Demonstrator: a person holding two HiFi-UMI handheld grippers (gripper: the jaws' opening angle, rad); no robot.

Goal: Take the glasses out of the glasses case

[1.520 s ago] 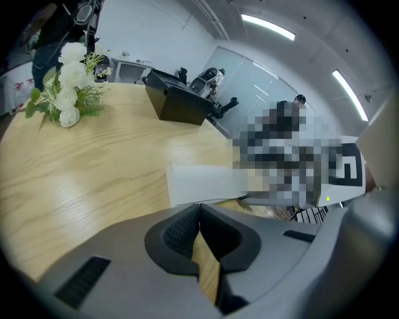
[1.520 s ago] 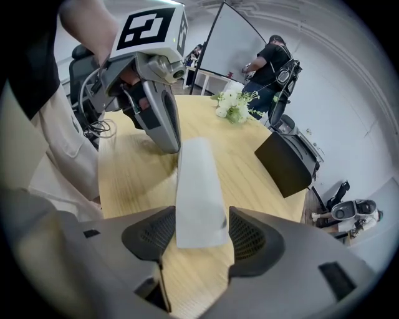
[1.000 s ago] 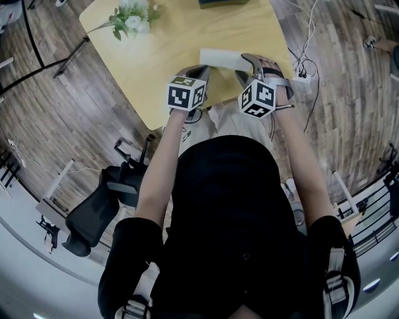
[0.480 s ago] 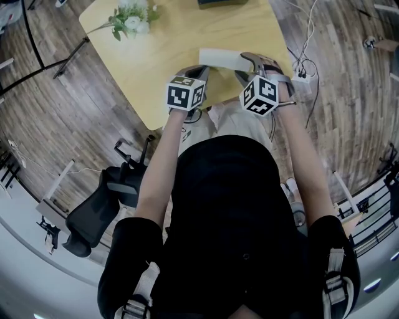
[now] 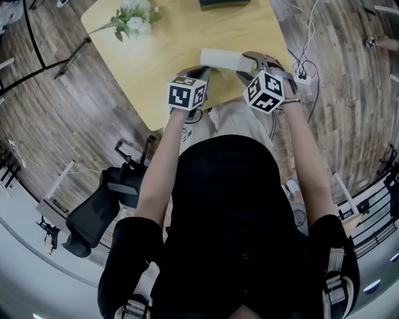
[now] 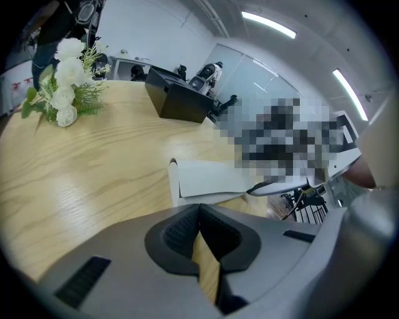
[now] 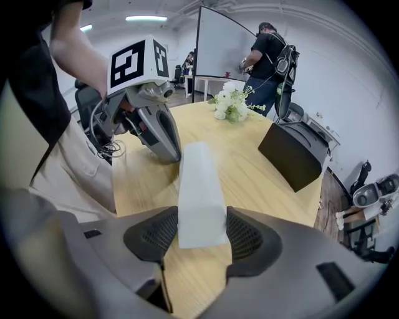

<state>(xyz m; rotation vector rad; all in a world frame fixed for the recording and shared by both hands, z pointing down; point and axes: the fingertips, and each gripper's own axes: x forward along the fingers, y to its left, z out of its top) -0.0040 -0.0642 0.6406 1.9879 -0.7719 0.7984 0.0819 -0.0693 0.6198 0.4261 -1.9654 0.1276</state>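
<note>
The glasses case (image 5: 219,58) is a long white closed box lying on the wooden table (image 5: 156,62) near its front edge. My right gripper (image 5: 246,62) points steeply down at the case's right end. In the right gripper view the case (image 7: 199,187) runs away from me between the two pads, which sit against its sides at my right gripper (image 7: 201,235). My left gripper (image 5: 201,70) rests by the case's left end, jaws shut and empty. In the left gripper view the case (image 6: 209,179) lies just beyond my left gripper (image 6: 199,209). No glasses are visible.
A bunch of white flowers (image 5: 133,20) lies at the table's far left. A black box (image 5: 223,3) stands at the far edge. A black office chair (image 5: 100,205) is on the floor to my left, and a power strip (image 5: 303,78) with cables to the right. A person (image 7: 268,56) stands at a whiteboard.
My right gripper has rolled a little, its marker cube shifting slightly right and up in the head view. The case and my left gripper have not moved.
</note>
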